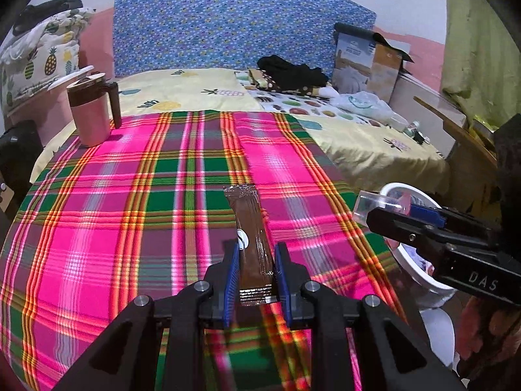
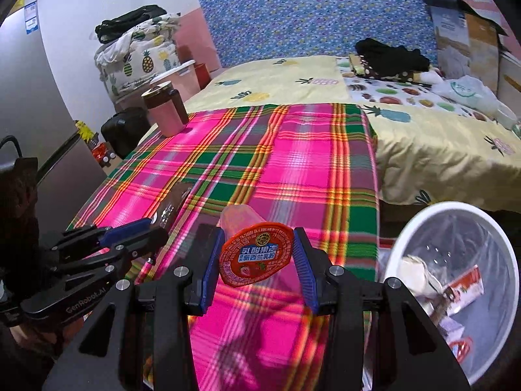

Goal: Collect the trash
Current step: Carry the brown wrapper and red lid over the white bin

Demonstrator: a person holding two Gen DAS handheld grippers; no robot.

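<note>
While filling most of both views, plaid cloth (image 1: 130, 202) in pink, green and orange, spread flat over the near end of a bed; beyond it, yellow pineapple-print bedsheet (image 1: 195, 88) running up to a blue patterned headboard (image 1: 241, 19); heaped at the far right of the bed, black clothes (image 1: 293, 71), a cardboard box (image 1: 368, 62) and a thin plastic bag (image 1: 364, 104); standing upright on the far left corner of the plaid, pink mug (image 1: 91, 110) with a brown lid and handle.

Off the right edge of the plaid and lower down, white bin (image 2: 456, 280) lined with clear plastic, already holding a red-and-white wrapper and other scraps.

Over the plaid's near part, left gripper (image 1: 255, 280), blue pads pressed tight against the sides of a brown snack wrapper (image 1: 250, 228), long and flat, sticking forward past the fingertips, clear of the cloth as far as can be told.

To its right, near the bin's rim, right gripper (image 2: 257, 257), jaws roughly half apart, clamped on a clear jelly cup (image 2: 255, 254) lying sideways between the pads, red foil lid facing the camera.
</note>
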